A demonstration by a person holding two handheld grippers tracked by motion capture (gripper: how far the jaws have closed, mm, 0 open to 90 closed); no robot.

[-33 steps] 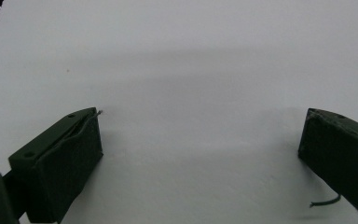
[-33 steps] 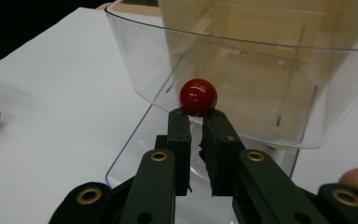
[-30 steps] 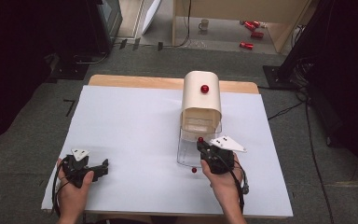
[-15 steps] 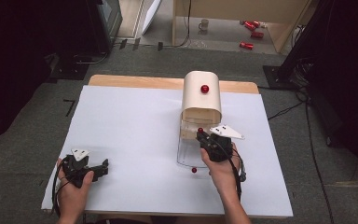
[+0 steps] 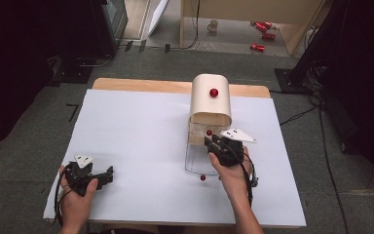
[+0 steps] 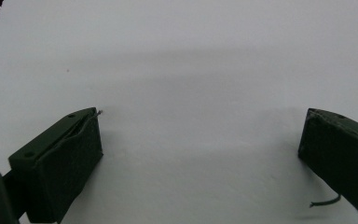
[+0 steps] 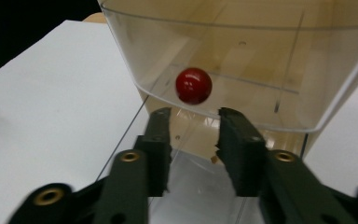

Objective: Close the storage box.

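At the near left of the white-covered counter, the left gripper rests low over the bare surface in the person's left hand; in the left gripper view its jaws stand wide apart with nothing between them. Well to the right stands a beige wooden box with a rounded top and a red knob on it. A clear plastic door lies out from its front toward the person, with a small red ball at its near edge. The right gripper, held by the right hand, sits over this clear part. In the right gripper view its jaws are narrowly apart and hold nothing, just below a red ball handle on a curved clear panel.
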